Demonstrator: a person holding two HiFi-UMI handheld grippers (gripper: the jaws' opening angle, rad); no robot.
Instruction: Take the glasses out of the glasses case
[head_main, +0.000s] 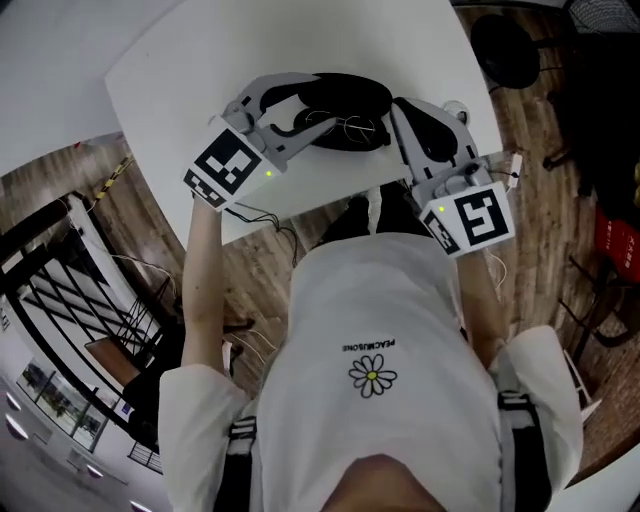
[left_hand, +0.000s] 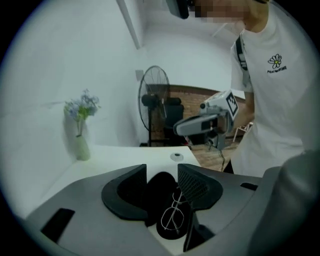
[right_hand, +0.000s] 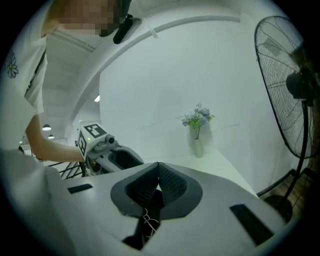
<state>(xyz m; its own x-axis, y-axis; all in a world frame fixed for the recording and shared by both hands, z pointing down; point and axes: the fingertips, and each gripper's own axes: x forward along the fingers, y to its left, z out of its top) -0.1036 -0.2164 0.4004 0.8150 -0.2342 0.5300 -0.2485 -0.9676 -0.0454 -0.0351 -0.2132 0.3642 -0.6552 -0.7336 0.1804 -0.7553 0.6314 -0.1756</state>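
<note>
Glasses (left_hand: 175, 212), thin wire frame with round lenses, lie inside the open black glasses case (left_hand: 161, 186). The case sits on the white table (head_main: 300, 40) close to the edge nearest the person, with wide bare tabletop beyond the case up to the wall. Left gripper (left_hand: 162, 170) is at the case's left end, jaws apart and pads pressing on nothing; right gripper (right_hand: 158, 165) is at the case's right end, jaws meeting at the tips, with a vase of flowers (left_hand: 81, 145) standing well beyond the case.
</note>
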